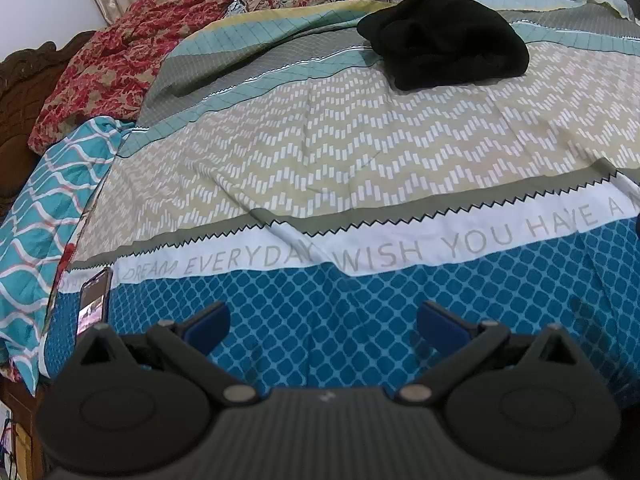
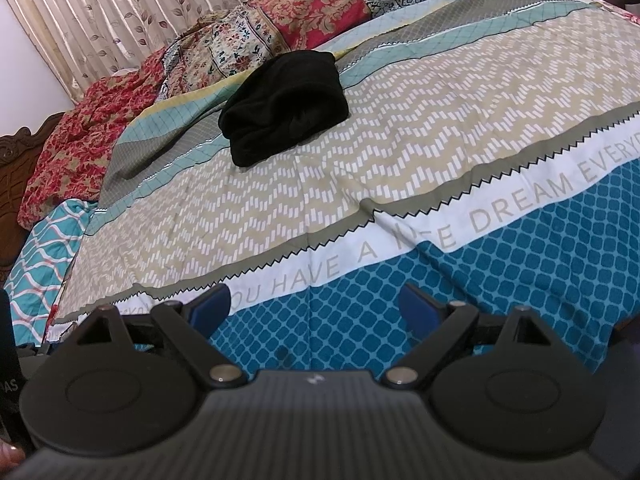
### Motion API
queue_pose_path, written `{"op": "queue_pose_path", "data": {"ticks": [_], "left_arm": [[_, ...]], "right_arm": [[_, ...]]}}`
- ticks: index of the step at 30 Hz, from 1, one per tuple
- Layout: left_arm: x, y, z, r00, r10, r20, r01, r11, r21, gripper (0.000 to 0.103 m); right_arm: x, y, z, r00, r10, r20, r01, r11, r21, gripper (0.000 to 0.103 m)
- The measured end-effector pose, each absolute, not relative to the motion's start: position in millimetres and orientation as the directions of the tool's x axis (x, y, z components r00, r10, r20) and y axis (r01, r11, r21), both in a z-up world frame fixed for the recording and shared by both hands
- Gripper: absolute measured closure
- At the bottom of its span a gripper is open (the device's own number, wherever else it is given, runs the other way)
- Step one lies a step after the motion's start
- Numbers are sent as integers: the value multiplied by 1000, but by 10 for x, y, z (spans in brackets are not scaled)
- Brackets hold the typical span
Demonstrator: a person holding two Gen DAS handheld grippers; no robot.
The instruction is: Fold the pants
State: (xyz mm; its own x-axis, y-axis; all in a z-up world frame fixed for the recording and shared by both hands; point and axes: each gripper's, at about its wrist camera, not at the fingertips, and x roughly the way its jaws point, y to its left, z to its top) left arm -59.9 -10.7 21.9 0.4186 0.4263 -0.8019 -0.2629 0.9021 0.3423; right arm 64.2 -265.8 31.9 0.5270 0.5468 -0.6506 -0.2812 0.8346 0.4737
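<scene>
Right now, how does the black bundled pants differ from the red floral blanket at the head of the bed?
The black bundled pants are plain and dark; the red floral blanket carries a busy pattern. The pants make a small compact heap in the middle of the bedsheet; the blanket spreads wide and crumpled along the edge near the wooden headboard. Both are soft cloth lying loose, touched by neither gripper.

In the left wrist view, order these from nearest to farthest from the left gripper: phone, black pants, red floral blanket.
From the left gripper:
1. Phone, close on the left.
2. Black pants, far ahead, slightly right.
3. Red floral blanket, far left edge; close to the pants in depth.
</scene>
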Motion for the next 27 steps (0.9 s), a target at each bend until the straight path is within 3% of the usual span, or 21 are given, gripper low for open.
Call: {"op": "queue_pose_path", "data": {"ticks": [27], "left_arm": [[-580,-184,188,400,403,-823,-237,913,332,0]], "right_arm": [[662,-2676,368,542,546,-639,-292,835,466,10]]}}
